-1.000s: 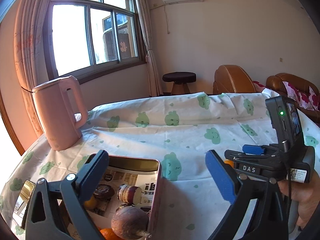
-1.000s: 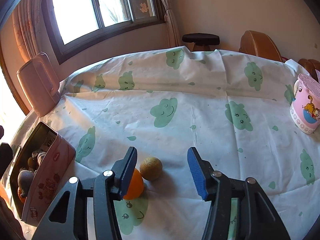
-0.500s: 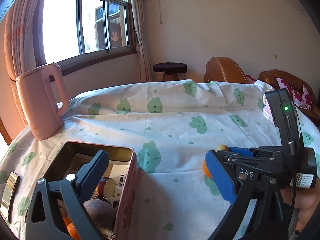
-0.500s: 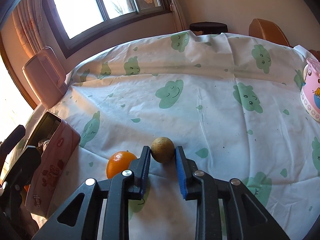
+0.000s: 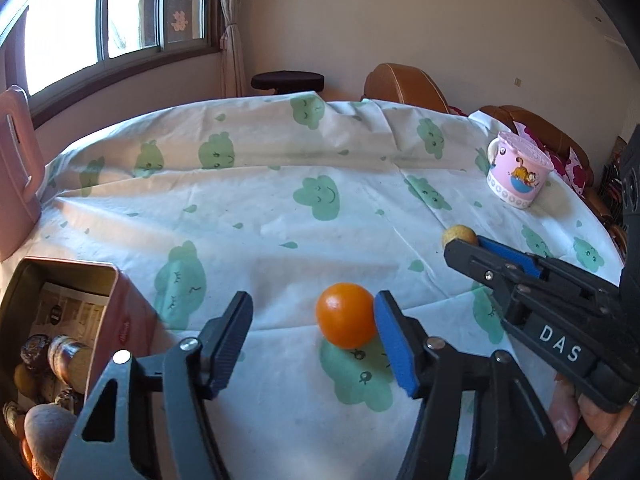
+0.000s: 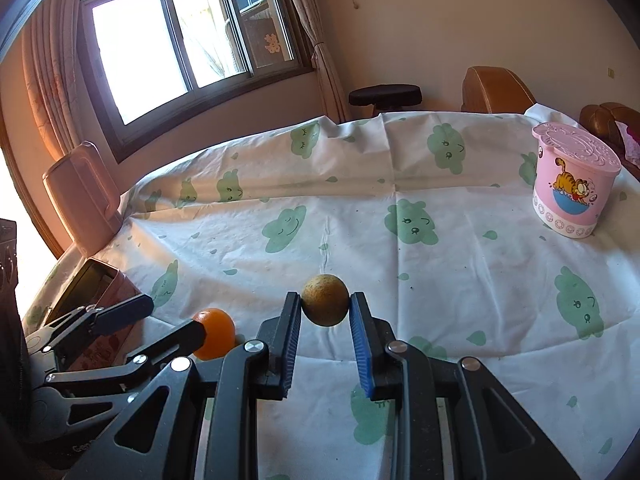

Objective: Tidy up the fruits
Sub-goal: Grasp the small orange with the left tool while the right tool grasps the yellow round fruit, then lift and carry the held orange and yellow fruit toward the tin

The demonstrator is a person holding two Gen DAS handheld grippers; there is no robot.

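I am pinching a small brown fruit (image 6: 324, 300) between the pads of my right gripper (image 6: 325, 322), its jaws pressed onto the fruit from both sides, just above the cloud-printed tablecloth (image 6: 440, 264). My left gripper (image 5: 312, 336) is reaching around the orange (image 5: 346, 315) — its jaws have just been closing, the blue pad touching the orange's right side while the other pad is standing well clear on the left, so the orange is lying between them on the cloth, not yet gripped. Left of the orange, at the table's near edge, the open pink tin (image 5: 120, 300) is holding several dark fruits (image 5: 48, 424) over printed paper. Beyond the orange, far across the cloth to the right, a pink cartoon mug (image 5: 518, 178) is standing upright. A pink kettle (image 6: 82, 196) is standing behind the tin, toward the window (image 6: 192, 40).
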